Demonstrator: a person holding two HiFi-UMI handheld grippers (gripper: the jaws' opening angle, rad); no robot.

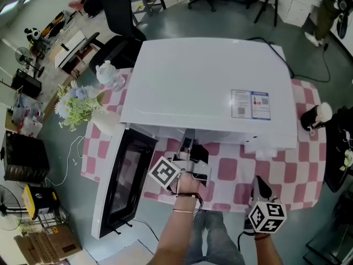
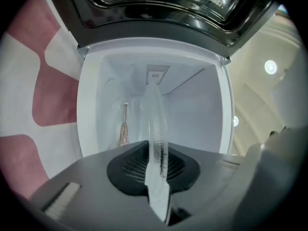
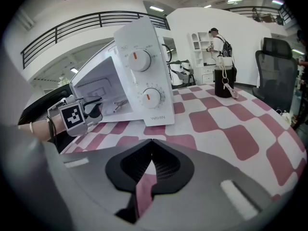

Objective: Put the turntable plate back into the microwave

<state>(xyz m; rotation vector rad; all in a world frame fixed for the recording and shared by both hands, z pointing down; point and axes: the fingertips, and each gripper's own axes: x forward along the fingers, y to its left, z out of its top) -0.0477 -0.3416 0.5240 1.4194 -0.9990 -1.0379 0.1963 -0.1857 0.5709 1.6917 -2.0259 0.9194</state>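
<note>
The white microwave stands on a pink-and-white checked tablecloth, its door swung open at the left. My left gripper is at the mouth of the oven, shut on the clear glass turntable plate. In the left gripper view the left gripper holds the plate edge-on, and the plate reaches into the white cavity. My right gripper hangs shut and empty over the cloth in front of the control panel; in its own view the right gripper has nothing between its fingers.
A vase of flowers and a glass teapot stand left of the microwave. A dark object with a white top sits at the table's right edge. The two dials face the right gripper. Office chairs stand behind the table.
</note>
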